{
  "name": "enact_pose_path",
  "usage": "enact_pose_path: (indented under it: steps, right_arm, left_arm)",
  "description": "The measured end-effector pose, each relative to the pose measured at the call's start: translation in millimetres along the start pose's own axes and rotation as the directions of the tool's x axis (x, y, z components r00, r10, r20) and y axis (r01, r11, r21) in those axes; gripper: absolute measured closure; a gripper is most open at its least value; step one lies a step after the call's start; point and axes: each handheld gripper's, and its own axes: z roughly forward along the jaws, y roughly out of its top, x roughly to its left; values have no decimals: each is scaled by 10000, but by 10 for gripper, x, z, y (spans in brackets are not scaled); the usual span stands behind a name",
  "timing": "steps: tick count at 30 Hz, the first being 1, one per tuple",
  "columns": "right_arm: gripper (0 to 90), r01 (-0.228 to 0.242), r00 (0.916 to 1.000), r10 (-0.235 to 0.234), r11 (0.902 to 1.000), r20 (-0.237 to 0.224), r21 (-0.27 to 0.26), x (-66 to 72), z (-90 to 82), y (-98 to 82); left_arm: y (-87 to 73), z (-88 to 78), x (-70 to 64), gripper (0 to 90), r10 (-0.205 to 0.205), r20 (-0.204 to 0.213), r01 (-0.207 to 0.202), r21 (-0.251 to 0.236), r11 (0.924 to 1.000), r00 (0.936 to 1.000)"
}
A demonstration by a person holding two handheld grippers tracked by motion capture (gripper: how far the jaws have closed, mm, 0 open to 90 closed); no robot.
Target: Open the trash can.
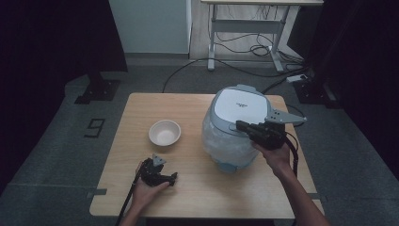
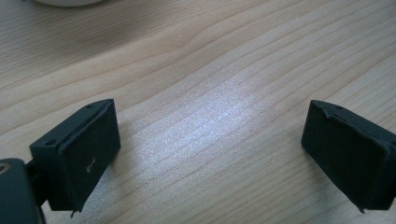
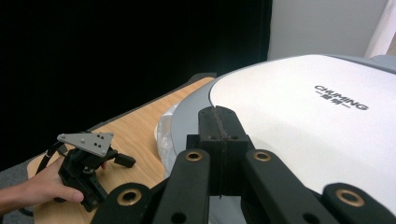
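**Colours and patterns**

Right gripper (image 1: 241, 125) black, brass-coloured rivets, grey plate on top; just past its fingers (image 3: 218, 122) the rice cooker (image 1: 237, 106) has a white lid with dark lettering, grey rim, pale blue base, clear crinkled wrap on the body; left gripper (image 2: 210, 149) black; table (image 2: 201, 70) between its fingers light wood grain; bowl (image 1: 164, 132) beyond them white.
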Motion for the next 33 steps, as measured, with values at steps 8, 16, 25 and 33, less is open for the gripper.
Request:
enact_pose_path:
  steps: [8,16,25,33]
  right_arm:
    - [900,65,10000,-64,9998,-56,169,0,43,-26]
    - [900,46,10000,-47,9998,14,211,9,35,-26]
    - [900,-89,10000,88,9995,36,304,11,34,-19]
    - [900,-198,9998,201,9992,-70,337,-2,33,-22]
  left_arm:
    - [0,0,0,39,1,-3,-1,-2,10000,10000]
    - [0,0,0,39,0,-3,0,-2,10000,10000]
    - [0,0,0,39,3,-4,-3,-1,10000,10000]
    - [0,0,0,39,0,-3,0,-5,10000,10000]
